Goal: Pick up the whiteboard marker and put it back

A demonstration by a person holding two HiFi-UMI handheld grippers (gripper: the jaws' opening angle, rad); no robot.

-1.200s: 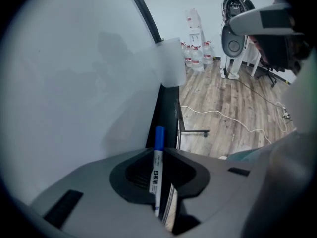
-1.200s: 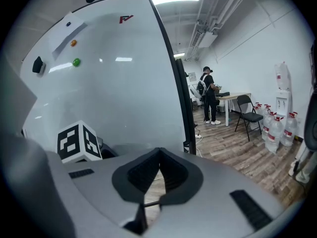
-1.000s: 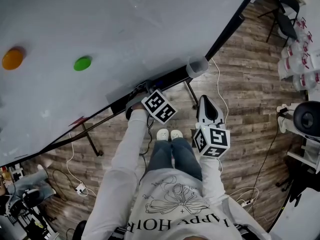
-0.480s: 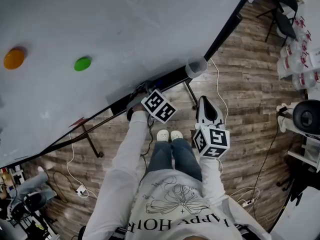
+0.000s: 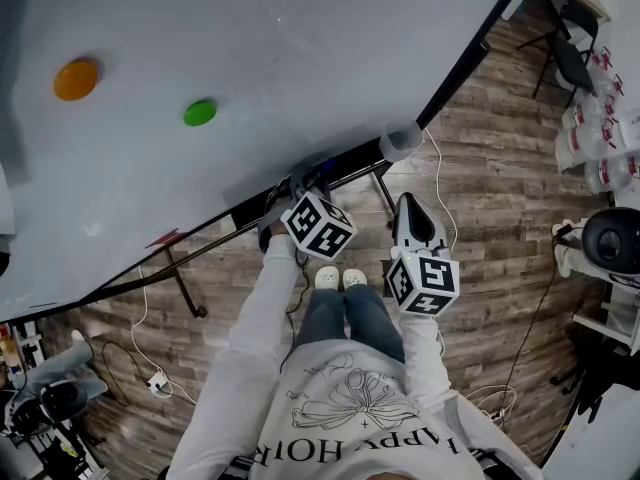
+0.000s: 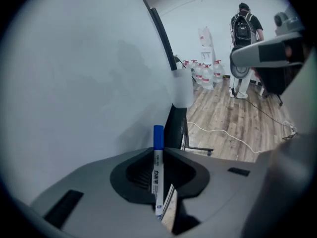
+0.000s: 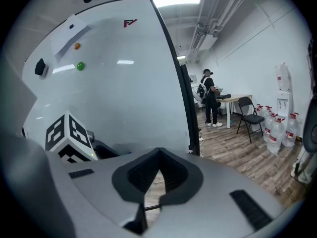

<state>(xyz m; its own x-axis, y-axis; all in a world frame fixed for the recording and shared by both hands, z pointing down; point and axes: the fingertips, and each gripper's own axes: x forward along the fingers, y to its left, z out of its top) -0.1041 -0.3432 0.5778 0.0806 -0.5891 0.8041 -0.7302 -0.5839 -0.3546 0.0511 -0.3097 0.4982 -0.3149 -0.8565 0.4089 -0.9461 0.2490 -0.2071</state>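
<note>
Clamping whiteboard marker (image 6: pixel 158 172), left hand-held gripper (image 6: pixel 158 150).

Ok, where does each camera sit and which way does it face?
Head view: on the person's head, facing down the whiteboard to the floor; sleeves, legs, left tool, right tool show.
Left gripper view: on the left tool, along jaws shut on the whiteboard marker, toward water bottles.
Right gripper view: on the right tool, along shut, empty jaws at the whiteboard; left tool's cube shows.
Shared: the green magnet, head and right gripper views.
</note>
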